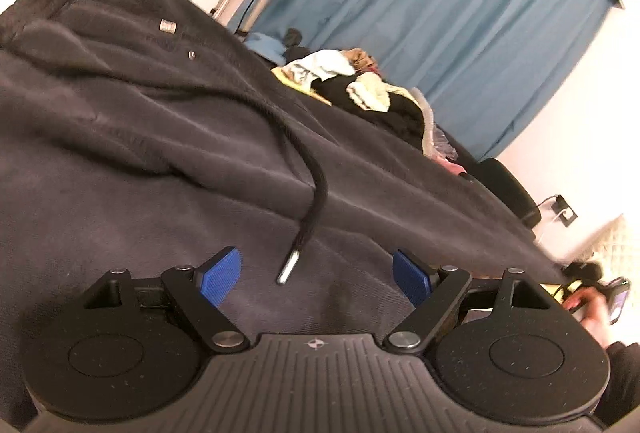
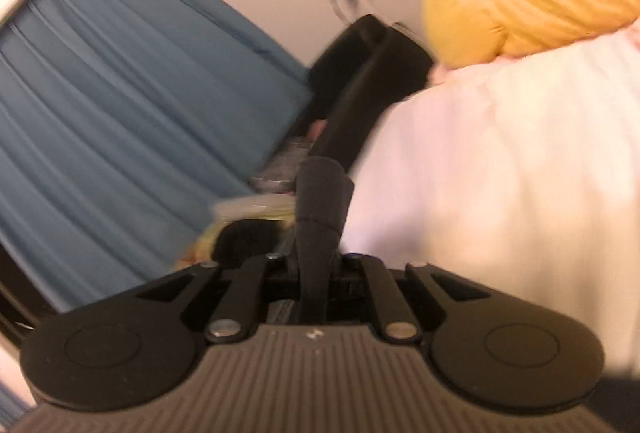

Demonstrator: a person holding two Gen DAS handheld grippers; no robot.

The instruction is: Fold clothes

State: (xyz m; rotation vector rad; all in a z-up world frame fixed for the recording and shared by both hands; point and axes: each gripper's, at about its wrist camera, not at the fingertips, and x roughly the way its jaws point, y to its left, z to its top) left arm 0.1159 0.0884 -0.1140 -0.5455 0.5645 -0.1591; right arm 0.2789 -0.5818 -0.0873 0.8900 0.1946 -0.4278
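No brand name or writing can be read; the dark sweatpants (image 1: 140, 121) show only a small metal tag (image 1: 168, 26) and an eyelet near the waistband at the upper left. The left gripper (image 1: 318, 279) stands spread wide just above the sweatpants, which fill the left and centre of its view, the drawstring (image 1: 316, 189) ending with its metal tip between the blue pads (image 1: 222, 279). In the blurred right wrist view, the right gripper (image 2: 318, 261) is pressed together, pinching a fold of dark fabric (image 2: 320, 201) that rises at centre, beside white bedding (image 2: 500, 161).

Dark sweatpants (image 1: 140, 121): matt, fleecy cloth, with a braided cord (image 1: 308, 169) tipped in shiny metal. Left tongs (image 1: 316, 277): matt black plastic, ribbed blue pads (image 1: 222, 277), polished metal pivots. Curtain (image 1: 460, 13): smooth blue cloth.
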